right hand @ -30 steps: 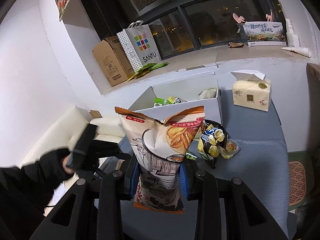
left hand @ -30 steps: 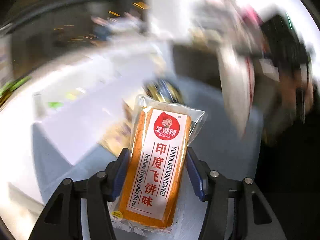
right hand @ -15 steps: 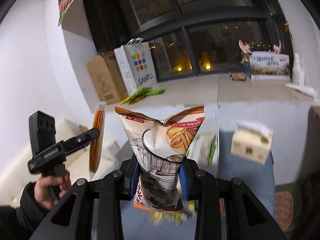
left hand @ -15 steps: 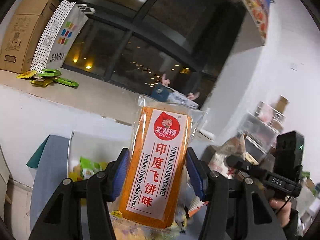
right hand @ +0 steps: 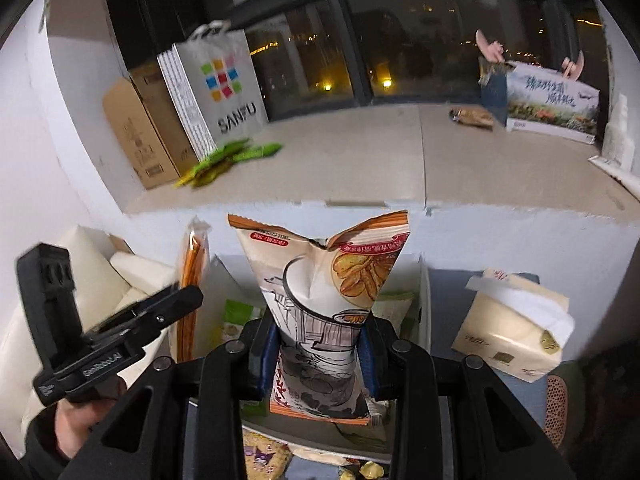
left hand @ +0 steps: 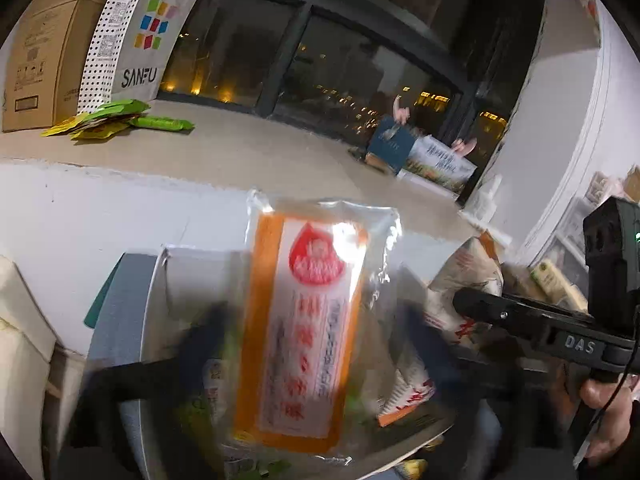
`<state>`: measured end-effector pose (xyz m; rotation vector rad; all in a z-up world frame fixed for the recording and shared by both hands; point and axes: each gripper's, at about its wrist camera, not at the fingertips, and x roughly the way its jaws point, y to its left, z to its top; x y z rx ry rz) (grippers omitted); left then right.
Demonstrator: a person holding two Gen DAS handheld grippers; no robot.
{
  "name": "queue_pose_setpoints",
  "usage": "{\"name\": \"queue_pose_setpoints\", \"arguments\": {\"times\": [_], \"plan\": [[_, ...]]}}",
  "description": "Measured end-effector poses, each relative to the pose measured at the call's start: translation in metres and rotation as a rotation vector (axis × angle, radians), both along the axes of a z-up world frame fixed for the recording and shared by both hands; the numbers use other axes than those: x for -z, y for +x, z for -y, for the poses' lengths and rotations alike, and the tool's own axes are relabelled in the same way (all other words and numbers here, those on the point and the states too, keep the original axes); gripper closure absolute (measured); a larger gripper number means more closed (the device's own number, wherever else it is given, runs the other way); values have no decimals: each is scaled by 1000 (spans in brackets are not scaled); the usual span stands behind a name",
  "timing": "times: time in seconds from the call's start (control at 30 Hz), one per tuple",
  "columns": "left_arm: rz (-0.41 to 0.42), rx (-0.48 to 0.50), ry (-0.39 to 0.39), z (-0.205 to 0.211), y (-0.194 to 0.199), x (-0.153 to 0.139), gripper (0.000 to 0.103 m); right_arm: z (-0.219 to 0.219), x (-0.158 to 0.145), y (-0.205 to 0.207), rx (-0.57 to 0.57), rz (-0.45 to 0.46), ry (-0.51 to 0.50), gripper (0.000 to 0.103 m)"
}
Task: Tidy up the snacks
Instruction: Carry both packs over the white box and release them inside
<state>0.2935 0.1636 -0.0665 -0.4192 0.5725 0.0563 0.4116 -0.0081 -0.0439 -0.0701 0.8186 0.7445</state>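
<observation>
We are at the dropping-off step: both snacks hang over the open white box (right hand: 422, 304) that stands on the blue-covered counter (right hand: 452, 292), near the tissue pack (right hand: 516, 324) on its right side. Our left tongs (left hand: 312, 344) are opening at this moment, their arms blurred on either side of the orange flatbread pack (left hand: 308, 320); the pack is between them but the pads no longer seem to press it, so we judge it is being let go above the box, where green and white packets already lie. From the right wrist view the same pack (right hand: 192, 280) shows edge-on at the box's left wall. Our right tongs (right hand: 316, 364) are clamped on the lower half of the chip bag (right hand: 324, 300), which stands upright over the middle of the box. Next, we think, the left tongs should draw back clear of the box wall, and the right tongs should lower the chip bag a little and open over a free spot, so that it does not land on the flatbread pack or tip over the rim.
</observation>
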Motion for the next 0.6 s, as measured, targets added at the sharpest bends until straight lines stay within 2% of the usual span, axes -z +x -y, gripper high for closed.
{"name": "queue_pose_setpoints", "arguments": {"times": [0.03,0.07,0.1,0.13,0.23,0.3,0.5,0.6], "plan": [[6,7,-15,-1,0,3,0,-2,5,2,0,-6,-6,61],[8,17,-27,-2,-3,3,0,-5,10,3,-1,-14,-9,51],[6,18,-28,-2,-5,3,0,-7,16,4,-1,-33,-19,17],[4,16,-20,-2,-8,2,0,-8,18,5,-3,-46,-18,0],[-6,-16,69,5,-21,-4,0,-5,18,-1,-11,-43,10,0],[25,-9,104,12,-32,-10,0,2,13,-8,19,-14,42,0],[49,22,70,25,-66,-29,0,18,-4,-35,36,41,103,0],[36,5,112,37,-89,-42,0,24,-14,-55,15,74,123,0]]}}
